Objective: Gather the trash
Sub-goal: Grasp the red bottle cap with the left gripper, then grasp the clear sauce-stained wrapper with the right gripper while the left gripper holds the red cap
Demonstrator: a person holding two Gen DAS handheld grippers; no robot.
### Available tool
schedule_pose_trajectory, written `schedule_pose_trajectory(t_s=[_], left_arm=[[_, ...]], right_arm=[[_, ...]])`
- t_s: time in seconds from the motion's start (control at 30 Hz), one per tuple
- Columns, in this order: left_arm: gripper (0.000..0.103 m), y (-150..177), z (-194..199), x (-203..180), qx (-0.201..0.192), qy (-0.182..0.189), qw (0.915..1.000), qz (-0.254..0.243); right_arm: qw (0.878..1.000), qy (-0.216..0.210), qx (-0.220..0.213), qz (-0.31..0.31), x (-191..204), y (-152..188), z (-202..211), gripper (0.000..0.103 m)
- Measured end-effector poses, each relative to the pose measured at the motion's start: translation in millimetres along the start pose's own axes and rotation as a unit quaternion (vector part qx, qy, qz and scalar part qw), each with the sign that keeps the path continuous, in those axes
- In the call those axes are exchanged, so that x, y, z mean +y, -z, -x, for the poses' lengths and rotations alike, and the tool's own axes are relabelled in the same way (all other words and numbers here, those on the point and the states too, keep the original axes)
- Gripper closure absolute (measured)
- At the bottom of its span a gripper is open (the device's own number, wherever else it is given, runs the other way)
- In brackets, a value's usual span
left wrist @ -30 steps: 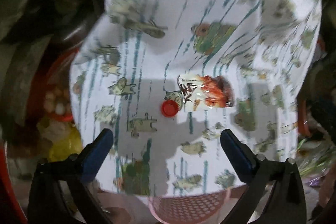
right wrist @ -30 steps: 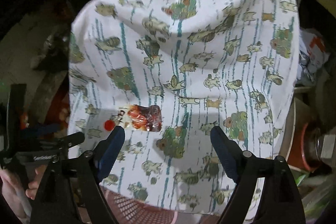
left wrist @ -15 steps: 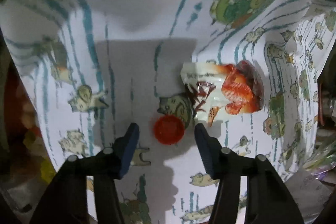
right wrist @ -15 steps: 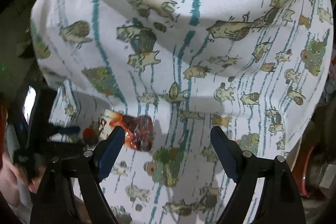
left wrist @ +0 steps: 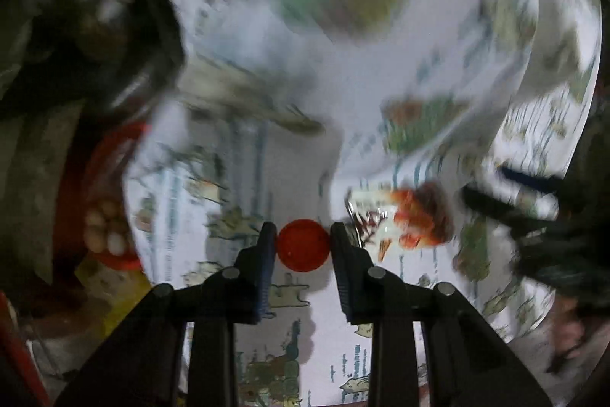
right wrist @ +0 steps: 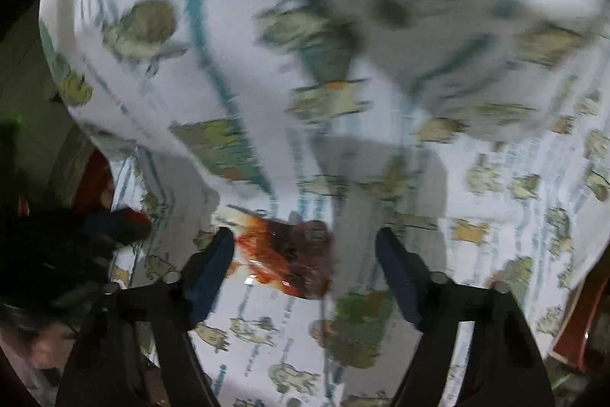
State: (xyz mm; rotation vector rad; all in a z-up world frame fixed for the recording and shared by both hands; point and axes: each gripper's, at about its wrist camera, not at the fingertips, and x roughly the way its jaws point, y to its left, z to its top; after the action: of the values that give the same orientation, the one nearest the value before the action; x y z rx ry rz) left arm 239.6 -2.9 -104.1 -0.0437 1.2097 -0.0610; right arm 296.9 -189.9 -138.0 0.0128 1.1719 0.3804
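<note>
On the printed cloth (left wrist: pixel 381 82): my left fingers (left wrist: pixel 303 246) pinch 1 red cap (left wrist: pixel 303 250); right fingers (right wrist: pixel 305 266) spread wide around 1 wrapper (right wrist: pixel 289 258). Left: red basin (left wrist: pixel 110 197), pale round things inside.

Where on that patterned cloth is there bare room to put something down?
The patterned cloth lies bare right of the snack wrapper, beyond the open right tool, and toward the camera below it. Crowded: the left tool pinching the red cap sits beside the wrapper. Farther up, the cloth bulges and is blurred.
</note>
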Motion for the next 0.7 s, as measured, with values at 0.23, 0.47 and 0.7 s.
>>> schedule_pose_trajectory(t_s=[0.23,0.47,0.7], left_arm=[[0.076,-8,13,27,-0.015,0.006,0.9997,0.017],[0.076,-10,10,32,-0.010,0.007,0.9996,0.024],[0.076,-10,22,34,-0.027,0.017,0.9992,0.023]], right_arm=[[0.999,-0.008,0.036,-0.029,-5,0,-55,0.048],[0.988,-0.072,0.096,-0.098,-33,13,-63,0.050],[0.987,-0.023,0.129,0.090,31,56,-39,0.049]])
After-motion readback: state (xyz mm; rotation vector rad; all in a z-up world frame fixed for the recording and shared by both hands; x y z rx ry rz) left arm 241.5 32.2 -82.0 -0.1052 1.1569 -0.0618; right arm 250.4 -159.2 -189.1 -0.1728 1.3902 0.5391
